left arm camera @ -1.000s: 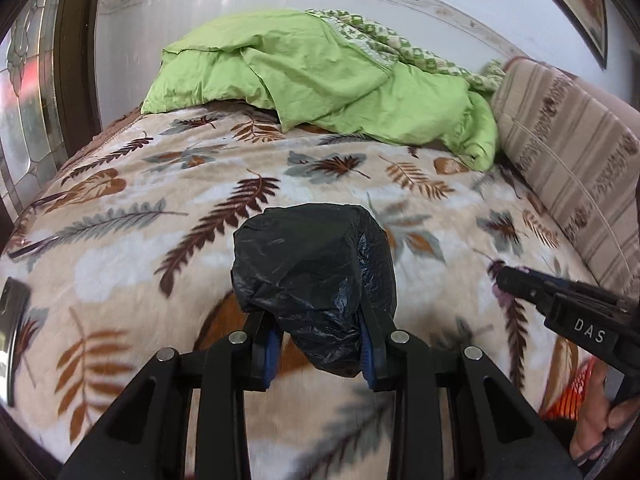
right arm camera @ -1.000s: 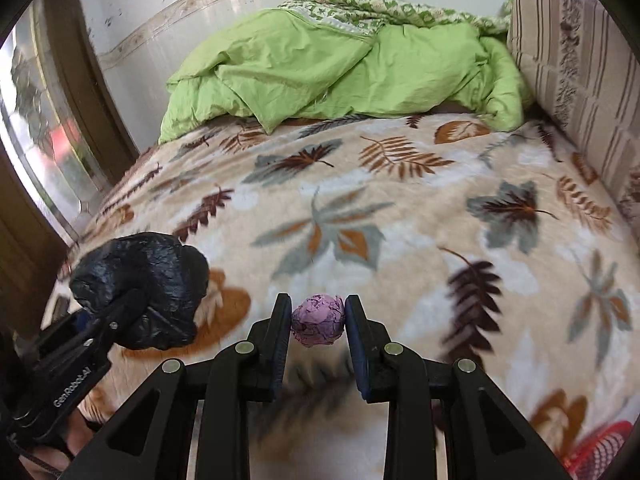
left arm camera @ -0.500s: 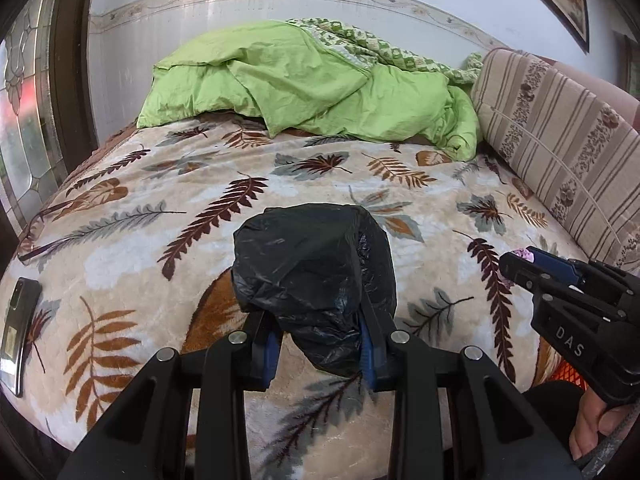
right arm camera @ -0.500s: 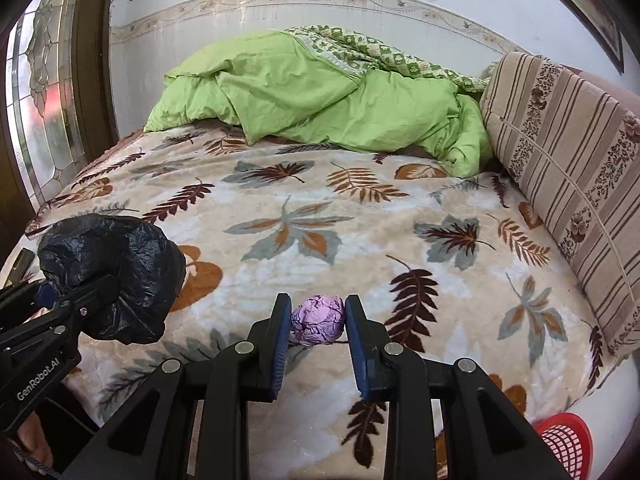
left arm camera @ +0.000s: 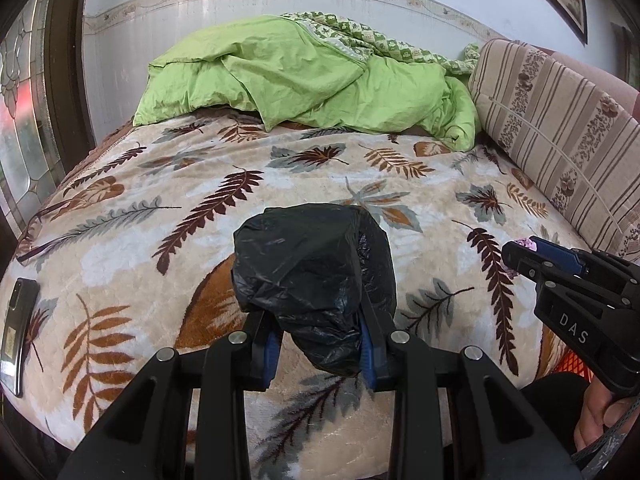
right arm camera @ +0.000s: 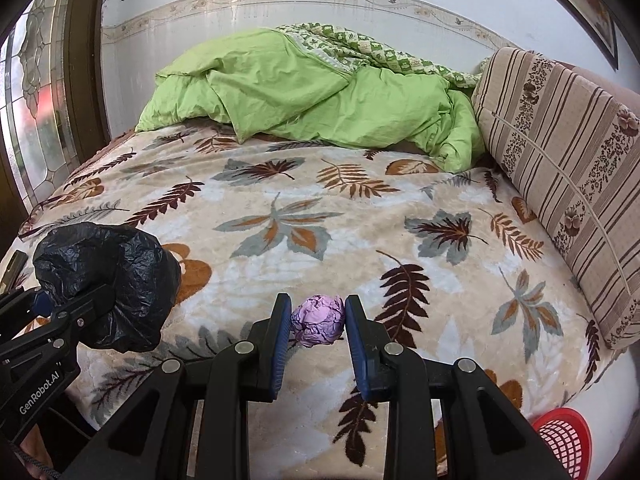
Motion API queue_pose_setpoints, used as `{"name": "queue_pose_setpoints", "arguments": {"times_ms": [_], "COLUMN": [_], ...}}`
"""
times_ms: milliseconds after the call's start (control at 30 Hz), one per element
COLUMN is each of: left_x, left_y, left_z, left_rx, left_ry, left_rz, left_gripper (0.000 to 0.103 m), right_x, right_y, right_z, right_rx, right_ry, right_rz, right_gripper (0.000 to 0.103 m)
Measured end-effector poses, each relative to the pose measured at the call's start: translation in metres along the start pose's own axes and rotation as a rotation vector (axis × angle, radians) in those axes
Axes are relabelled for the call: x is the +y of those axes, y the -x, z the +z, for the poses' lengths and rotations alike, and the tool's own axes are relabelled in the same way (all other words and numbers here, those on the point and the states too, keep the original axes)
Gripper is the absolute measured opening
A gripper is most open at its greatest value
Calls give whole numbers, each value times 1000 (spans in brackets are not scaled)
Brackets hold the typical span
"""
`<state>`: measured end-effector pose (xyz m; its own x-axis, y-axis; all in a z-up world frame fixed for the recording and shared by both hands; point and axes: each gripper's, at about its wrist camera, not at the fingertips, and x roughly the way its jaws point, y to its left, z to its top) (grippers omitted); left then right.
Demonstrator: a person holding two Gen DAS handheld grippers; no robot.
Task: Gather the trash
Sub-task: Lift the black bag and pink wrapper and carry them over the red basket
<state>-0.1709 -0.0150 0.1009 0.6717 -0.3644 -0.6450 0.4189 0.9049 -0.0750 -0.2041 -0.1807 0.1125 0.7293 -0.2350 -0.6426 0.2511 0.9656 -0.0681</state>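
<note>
Left claw [left arm camera: 318, 350]: clenched on a crumpled black bag [left arm camera: 314, 280]; most of the bag bulges up past the pads, so the hold looks to be on its lower folds.
Right claw [right arm camera: 316, 338]: clamped on a pink paper ball [right arm camera: 318, 320], one pad on each side, the ball sitting at the very tips.
Why held so: both claws carry their trash clear above the blanket [right arm camera: 360, 216] at the bed's near edge, judged ready for dumping.
Bin [right arm camera: 564, 440]: red mesh, on the floor at the bed's near right corner, below and right of the right claw.
Ball to bin: near, not yet over it.
Bag to bin: farther; the right claw lies between.
Phone [left arm camera: 18, 336]: dark slab on the blanket's left edge, apart from both claws; probably not trash.
</note>
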Motion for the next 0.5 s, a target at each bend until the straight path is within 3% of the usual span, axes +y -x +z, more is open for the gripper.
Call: {"name": "queue_pose_setpoints", "arguments": {"times_ms": [500], "left_x": [-1], "left_y": [-3], "left_z": [-2], "left_rx": [6], "left_ry": [1], "left_rz": [-1], "left_gripper": [31], "right_x": [-3], "right_y": [-4], "right_z": [0], "right_rx": [14], "right_ry": [-2], "right_rz": [-1], "right_gripper": [29]}}
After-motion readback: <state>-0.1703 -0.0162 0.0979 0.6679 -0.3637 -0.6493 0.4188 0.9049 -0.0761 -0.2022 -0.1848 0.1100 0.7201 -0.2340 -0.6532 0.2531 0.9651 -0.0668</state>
